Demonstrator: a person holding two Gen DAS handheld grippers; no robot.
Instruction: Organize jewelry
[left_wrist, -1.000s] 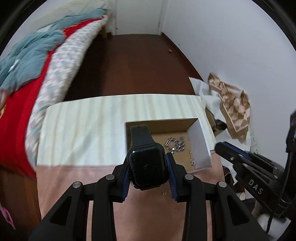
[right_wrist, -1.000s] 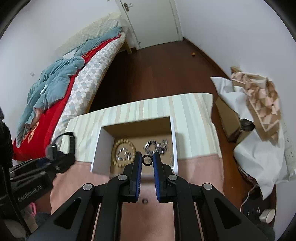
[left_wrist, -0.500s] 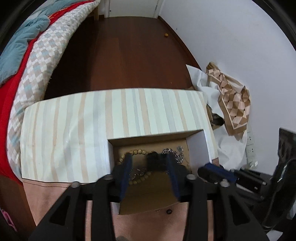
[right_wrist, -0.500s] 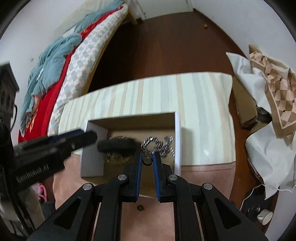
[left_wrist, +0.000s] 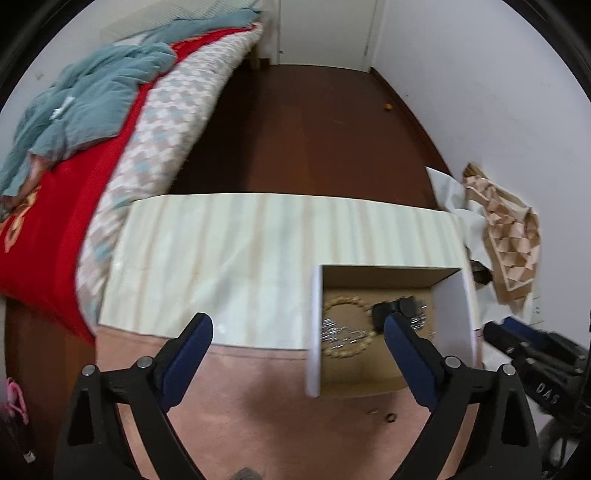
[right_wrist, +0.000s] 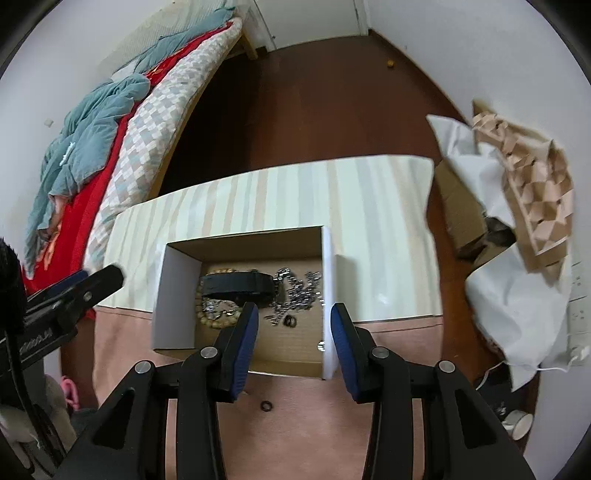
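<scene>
An open cardboard box (right_wrist: 175, 295) (left_wrist: 314, 332) stands on the table. In it lie a black watch (right_wrist: 238, 282) (left_wrist: 397, 306), a wooden bead bracelet (right_wrist: 214, 319) (left_wrist: 347, 350), silver chains (right_wrist: 299, 291) and a dark ring (right_wrist: 290, 321). Another dark ring (right_wrist: 266, 406) (left_wrist: 390, 418) lies on the pink cloth in front of the box. My right gripper (right_wrist: 294, 332) is open and empty above the box's near edge. My left gripper (left_wrist: 297, 343) is open and empty, left of the box; it also shows in the right wrist view (right_wrist: 92, 282).
The table has a striped cloth (right_wrist: 332, 192) at the back and a pink cloth (right_wrist: 314, 424) in front. A bed (left_wrist: 74, 147) stands to the left. White bags and a patterned bag (right_wrist: 528, 192) lie on the floor at the right.
My left gripper has let go of the watch, which now lies in the box, and moved left, open. My right gripper has opened; the ring it held now lies in the box.
</scene>
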